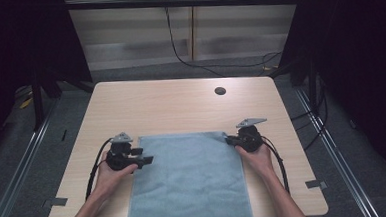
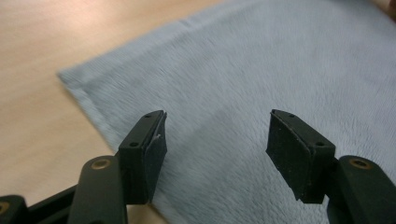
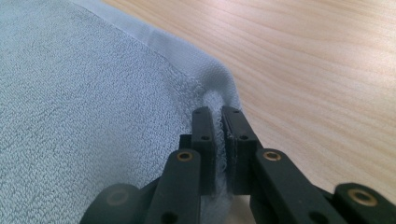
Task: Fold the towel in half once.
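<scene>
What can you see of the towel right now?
The towel is pale blue-grey terry with a flat hemmed border, lying spread flat on the wooden table, its near end hanging over the table's front edge. The right gripper is shut on a pinched fold at its far right corner. The left gripper is open over the cloth near the far left corner, with nothing pressed between its pads.

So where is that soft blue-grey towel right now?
In the high view the blue-grey towel lies flat on the wooden table, draping over its near edge, between the open left gripper and the right gripper, which pinches its far corner.
</scene>
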A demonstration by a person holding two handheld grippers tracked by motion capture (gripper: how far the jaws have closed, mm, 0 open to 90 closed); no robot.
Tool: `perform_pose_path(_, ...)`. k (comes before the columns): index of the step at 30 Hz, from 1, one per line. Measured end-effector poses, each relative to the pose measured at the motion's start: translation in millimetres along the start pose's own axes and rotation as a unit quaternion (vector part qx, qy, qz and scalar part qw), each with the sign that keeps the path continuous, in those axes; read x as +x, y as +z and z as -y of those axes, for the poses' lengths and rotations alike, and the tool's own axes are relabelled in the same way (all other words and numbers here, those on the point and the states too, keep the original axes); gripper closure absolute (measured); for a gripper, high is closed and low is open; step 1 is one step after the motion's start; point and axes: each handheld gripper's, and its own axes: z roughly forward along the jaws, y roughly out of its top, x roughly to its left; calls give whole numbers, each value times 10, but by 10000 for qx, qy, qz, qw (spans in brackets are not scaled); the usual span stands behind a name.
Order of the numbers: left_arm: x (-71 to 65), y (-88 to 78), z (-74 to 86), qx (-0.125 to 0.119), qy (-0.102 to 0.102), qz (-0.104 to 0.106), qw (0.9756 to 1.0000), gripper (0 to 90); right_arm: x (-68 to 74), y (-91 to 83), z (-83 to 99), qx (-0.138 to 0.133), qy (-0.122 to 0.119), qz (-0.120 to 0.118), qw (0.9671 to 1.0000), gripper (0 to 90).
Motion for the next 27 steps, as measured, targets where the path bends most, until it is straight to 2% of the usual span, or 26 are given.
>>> perform_pose_path(1,45,-3,-47,1,39,-119,9999,393,3,-1,-2,11,-5,17,10000,847)
perform_pose_path(3,156,-4,-124,-164,-92,-225,9996,406,4,1,-2,2,-25,22,10000,850)
perform_pose_path(4,197,7,-149,-228,-65,-282,9993,404,4,0,-2,5,-21,14,10000,851)
perform_pose_path(7,285,107,-166,-145,-157,-387,9990,428,3,-2,3,-1,38,-12,10000,852)
perform_pose_path(8,283,147,-149,-26,-137,-385,9992,433,3,-3,4,2,39,-4,10000,851)
perform_pose_path(9,272,184,-127,92,-4,-453,9989,433,4,-4,6,-3,54,-1,10000,851)
perform_pose_path(12,236,249,-94,280,171,-610,9976,432,-3,-2,11,-40,63,-31,10000,850)
perform_pose_path(19,183,289,-75,393,528,-781,9948,420,-6,-3,20,-65,70,-63,9999,848)
perform_pose_path(20,166,289,-66,370,548,-853,9942,455,-7,-3,21,-70,68,-65,9999,848)
perform_pose_path(22,148,292,-54,342,631,-688,9950,529,-3,-3,23,-76,75,-67,9999,847)
perform_pose_path(23,127,298,-47,336,667,-614,9953,597,-4,-3,22,-79,65,-71,9999,847)
perform_pose_path(24,104,304,-47,348,751,-597,9948,652,-4,-3,23,-79,69,-66,9999,846)
perform_pose_path(26,80,309,-46,391,761,-468,9952,785,-3,-4,23,-79,73,-78,9999,846)
perform_pose_path(27,78,310,-42,374,718,-445,9957,822,0,-6,24,-73,124,-87,9999,847)
